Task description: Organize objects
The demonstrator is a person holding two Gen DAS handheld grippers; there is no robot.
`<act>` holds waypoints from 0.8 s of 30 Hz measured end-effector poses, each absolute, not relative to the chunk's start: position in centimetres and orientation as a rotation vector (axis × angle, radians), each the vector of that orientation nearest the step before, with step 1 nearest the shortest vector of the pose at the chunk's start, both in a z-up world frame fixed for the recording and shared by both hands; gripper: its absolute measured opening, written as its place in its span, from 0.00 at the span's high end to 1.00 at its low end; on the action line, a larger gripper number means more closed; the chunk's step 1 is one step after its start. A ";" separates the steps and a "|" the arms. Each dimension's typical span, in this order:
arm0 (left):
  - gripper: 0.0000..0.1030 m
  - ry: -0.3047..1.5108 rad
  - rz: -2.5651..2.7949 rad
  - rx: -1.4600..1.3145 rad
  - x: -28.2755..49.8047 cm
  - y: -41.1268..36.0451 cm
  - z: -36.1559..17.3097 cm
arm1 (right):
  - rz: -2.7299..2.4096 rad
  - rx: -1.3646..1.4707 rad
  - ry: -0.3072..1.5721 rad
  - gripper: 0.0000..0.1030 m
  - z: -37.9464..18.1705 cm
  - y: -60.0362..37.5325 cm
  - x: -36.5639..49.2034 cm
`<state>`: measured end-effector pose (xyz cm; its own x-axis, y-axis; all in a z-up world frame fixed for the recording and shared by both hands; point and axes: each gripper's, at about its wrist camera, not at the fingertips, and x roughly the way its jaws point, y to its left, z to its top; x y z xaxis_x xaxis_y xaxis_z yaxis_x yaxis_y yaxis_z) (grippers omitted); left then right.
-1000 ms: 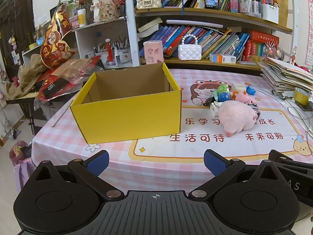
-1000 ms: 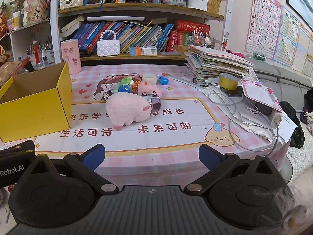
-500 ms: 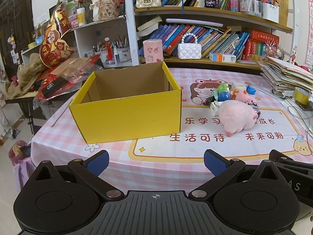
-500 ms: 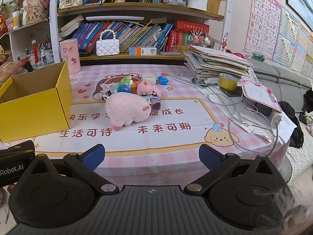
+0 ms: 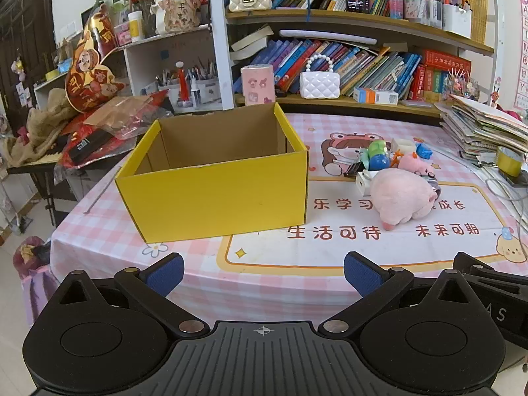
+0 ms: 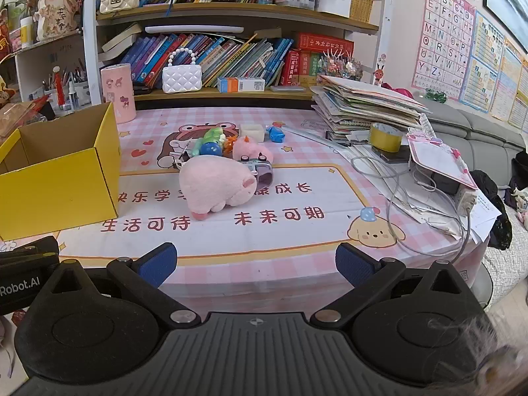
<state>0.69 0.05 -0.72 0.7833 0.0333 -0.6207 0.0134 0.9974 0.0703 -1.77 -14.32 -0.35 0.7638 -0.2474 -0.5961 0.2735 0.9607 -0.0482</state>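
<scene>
While both grippers hang at the near table edge, little differs from a second ago:
Change in left view: the yellow box [image 5: 211, 178] and toys sit slightly lower in frame than a second ago, and more of the top shelf shows; the view has tipped up a little.
Change in right view: the same slight upward drift; no toy has shifted on the cloth.
Left gripper [image 5: 263, 272]: fingers spread wide, nothing between the blue pads [image 5: 165, 274], as before.
Right gripper [image 6: 255, 264]: likewise released and empty, pads well apart.
Yellow box: open-topped, on the left part of the table [image 5: 99, 231]; no contents show above its front wall.
Pink plush pig [image 6: 217, 186]: lying on the printed mat, right of the box and apart from it.
Small toys [image 6: 211, 143]: clustered just behind the pig, a green and blue figure, a smaller pink plush [image 6: 249, 148], a grey toy car [image 6: 260, 171] touching the pig.
Paper stack [image 6: 363, 105]: far right of the table, beside a yellow tape roll [image 6: 384, 137].
</scene>
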 end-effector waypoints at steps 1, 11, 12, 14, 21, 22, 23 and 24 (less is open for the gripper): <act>0.00 0.674 0.010 0.072 0.9 0.0 -0.9 | -0.283 0.042 0.643 0.00 -0.3 -14.3 -1.7; 0.00 0.686 0.004 0.070 1.5 0.2 -1.0 | -0.293 0.036 0.658 0.00 -0.7 -14.3 -1.1; 0.00 0.689 0.004 0.070 1.5 0.2 -1.0 | -0.291 0.035 0.659 0.00 -0.7 -14.3 -1.0; 0.00 0.692 0.005 0.071 1.6 0.3 -1.0 | -0.289 0.033 0.661 0.00 -0.8 -14.1 -0.9; 0.00 0.703 0.006 0.075 1.5 0.4 -1.0 | -0.285 0.029 0.659 0.00 -0.8 -14.0 -0.8; 0.00 0.706 0.006 0.076 1.6 0.4 -0.9 | -0.284 0.030 0.658 0.00 -0.7 -14.0 -0.8; 0.00 0.709 0.005 0.077 1.6 0.4 -0.9 | -0.285 0.032 0.656 0.00 -0.7 -14.1 -0.9; 0.00 0.710 0.004 0.079 1.5 0.4 -1.0 | -0.286 0.033 0.656 0.00 -0.7 -14.1 -0.9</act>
